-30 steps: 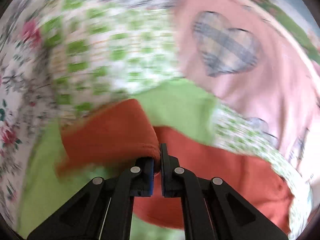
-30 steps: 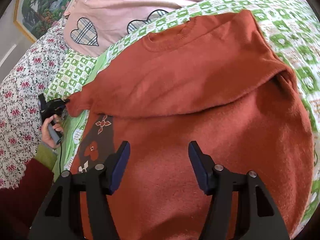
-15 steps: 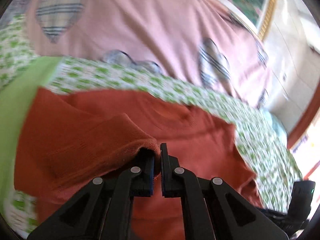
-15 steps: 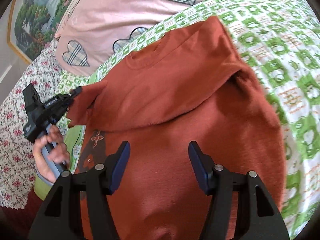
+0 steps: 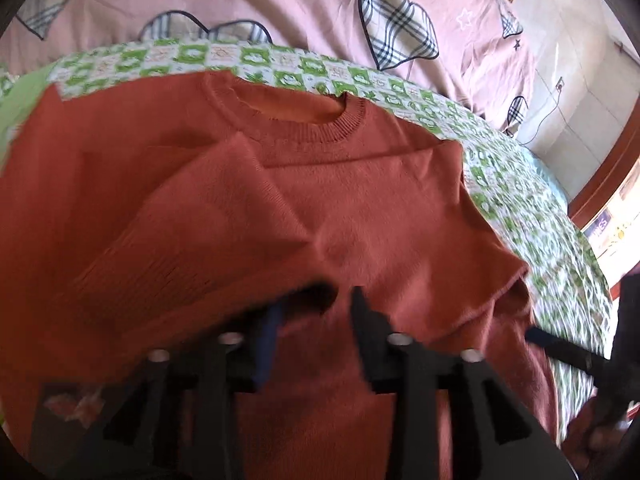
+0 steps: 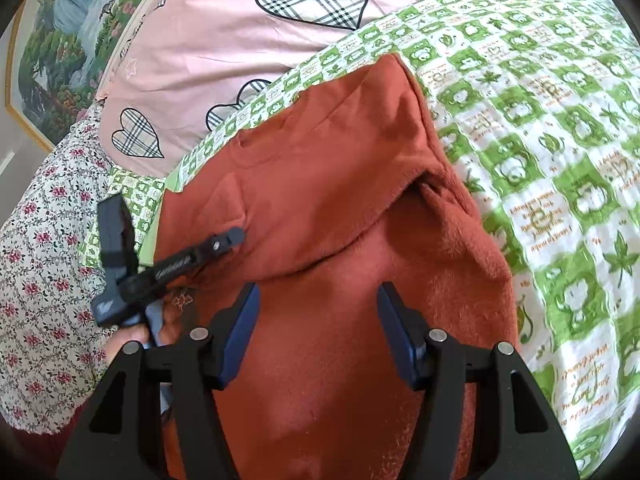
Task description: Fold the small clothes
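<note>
Sweater, rust-orange, lies neck-up on the green-checked blanket, both sleeves folded in across its chest. My left gripper has just been opening; its jaws now stand apart over the folded left sleeve, with the cuff draped on the left finger. My right gripper hovers spread and empty above the lower body.

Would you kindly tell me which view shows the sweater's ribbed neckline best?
The left wrist view: the ribbed neckline of the orange sweater faces the camera, near and open. In the right wrist view it is a small, faint curve far up the garment.
</note>
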A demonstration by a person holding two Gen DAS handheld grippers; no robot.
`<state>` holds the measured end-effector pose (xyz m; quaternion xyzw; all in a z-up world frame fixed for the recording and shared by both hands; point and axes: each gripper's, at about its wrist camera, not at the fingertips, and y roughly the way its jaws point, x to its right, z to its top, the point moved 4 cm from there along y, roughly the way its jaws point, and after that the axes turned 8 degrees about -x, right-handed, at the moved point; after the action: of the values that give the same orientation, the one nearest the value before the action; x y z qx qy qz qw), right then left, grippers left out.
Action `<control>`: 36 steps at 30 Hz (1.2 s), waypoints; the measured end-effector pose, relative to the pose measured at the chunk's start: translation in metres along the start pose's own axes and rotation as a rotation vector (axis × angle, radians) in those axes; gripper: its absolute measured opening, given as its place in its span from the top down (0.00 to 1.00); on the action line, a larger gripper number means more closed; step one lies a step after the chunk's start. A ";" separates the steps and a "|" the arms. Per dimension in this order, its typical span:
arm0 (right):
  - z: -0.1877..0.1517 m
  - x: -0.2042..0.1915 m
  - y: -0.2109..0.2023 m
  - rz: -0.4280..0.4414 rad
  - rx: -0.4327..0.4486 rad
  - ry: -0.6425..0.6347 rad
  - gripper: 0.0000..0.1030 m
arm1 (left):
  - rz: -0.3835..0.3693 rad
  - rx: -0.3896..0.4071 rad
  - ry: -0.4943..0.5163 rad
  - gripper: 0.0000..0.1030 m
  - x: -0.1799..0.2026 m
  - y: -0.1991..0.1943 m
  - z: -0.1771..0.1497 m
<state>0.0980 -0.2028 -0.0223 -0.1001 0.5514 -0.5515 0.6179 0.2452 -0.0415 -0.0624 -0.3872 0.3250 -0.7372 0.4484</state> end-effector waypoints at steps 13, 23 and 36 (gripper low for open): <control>0.027 -0.120 0.089 -0.110 -0.095 -0.508 0.40 | 0.283 0.042 -0.308 0.53 -0.166 -0.091 -0.059; 0.013 -0.184 0.164 -0.355 -0.070 -0.972 0.40 | 0.318 0.078 -0.406 0.53 -0.201 -0.080 -0.036; 0.069 -0.042 0.084 -0.066 0.101 -0.063 0.94 | 0.343 0.115 -0.408 0.53 -0.197 -0.073 -0.026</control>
<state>0.2093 -0.1721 -0.0339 -0.1043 0.4995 -0.5952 0.6208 0.2517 0.1698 -0.0692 -0.4407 0.2467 -0.5744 0.6442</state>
